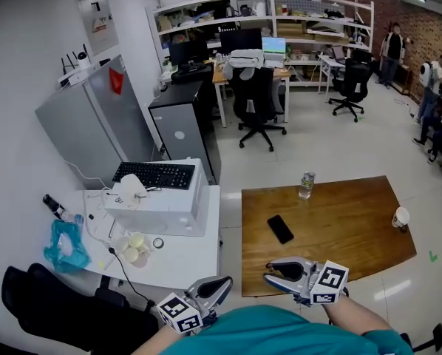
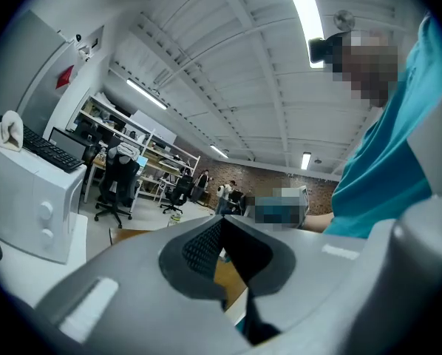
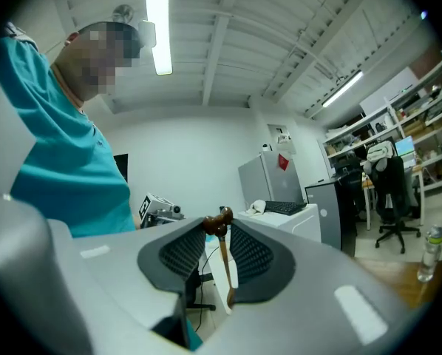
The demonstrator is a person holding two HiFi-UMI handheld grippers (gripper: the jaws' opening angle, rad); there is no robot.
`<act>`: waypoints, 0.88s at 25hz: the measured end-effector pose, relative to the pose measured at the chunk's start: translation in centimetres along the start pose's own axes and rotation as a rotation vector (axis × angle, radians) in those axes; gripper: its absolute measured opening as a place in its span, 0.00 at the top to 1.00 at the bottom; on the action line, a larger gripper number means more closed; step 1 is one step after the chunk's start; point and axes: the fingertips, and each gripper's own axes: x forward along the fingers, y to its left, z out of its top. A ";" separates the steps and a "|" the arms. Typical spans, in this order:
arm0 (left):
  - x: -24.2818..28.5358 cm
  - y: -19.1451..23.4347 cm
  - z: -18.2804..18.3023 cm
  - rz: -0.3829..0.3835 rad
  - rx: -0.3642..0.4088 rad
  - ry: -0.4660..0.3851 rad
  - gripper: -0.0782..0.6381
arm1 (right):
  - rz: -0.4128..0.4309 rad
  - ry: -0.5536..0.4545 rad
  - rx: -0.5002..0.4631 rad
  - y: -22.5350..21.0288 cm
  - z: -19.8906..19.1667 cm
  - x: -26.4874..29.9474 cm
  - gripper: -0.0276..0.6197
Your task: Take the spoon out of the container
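Right tongs (image 3: 219, 226) clamped on thin wooden spoon (image 3: 225, 269), gripped mid-handle, near chest, clear of any container, so reads as out. Left tongs (image 2: 221, 224) together, empty, apparently spare. Paper cup (image 1: 400, 217) well apart on counter (image 1: 339, 231).

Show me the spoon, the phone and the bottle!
spoon (image 3: 223, 261): right gripper view, on its thin handle.
phone (image 1: 280, 229): head view, middle of its screen.
bottle (image 1: 306, 186): head view, on its body.
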 end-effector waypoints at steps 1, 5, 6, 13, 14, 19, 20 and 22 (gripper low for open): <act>-0.3 0.4 0.1 -0.007 0.010 0.002 0.90 | -0.011 -0.002 -0.006 -0.1 -0.1 0.5 0.80; -1.3 2.0 0.0 -0.015 -0.010 -0.011 0.90 | -0.039 -0.025 0.003 -1.2 -0.4 2.4 0.80; -1.5 2.4 -0.2 -0.019 -0.014 -0.009 0.90 | -0.040 -0.026 0.004 -1.4 -0.5 2.9 0.80; -1.9 4.2 -0.4 -0.024 -0.013 -0.010 0.90 | -0.033 -0.013 -0.014 -2.5 -0.9 4.8 0.80; -2.0 4.3 -0.4 -0.023 -0.014 -0.012 0.90 | -0.031 -0.012 -0.017 -2.5 -0.9 5.0 0.80; -2.1 5.1 0.0 -0.008 -0.016 -0.030 0.90 | -0.019 -0.002 -0.030 -2.7 -0.8 5.6 0.80; -2.1 5.1 0.1 -0.008 -0.010 -0.030 0.90 | -0.018 -0.001 -0.031 -2.6 -0.9 5.6 0.80; -2.1 4.9 0.0 -0.010 -0.004 -0.031 0.90 | -0.016 0.002 -0.031 -2.5 -0.9 5.5 0.80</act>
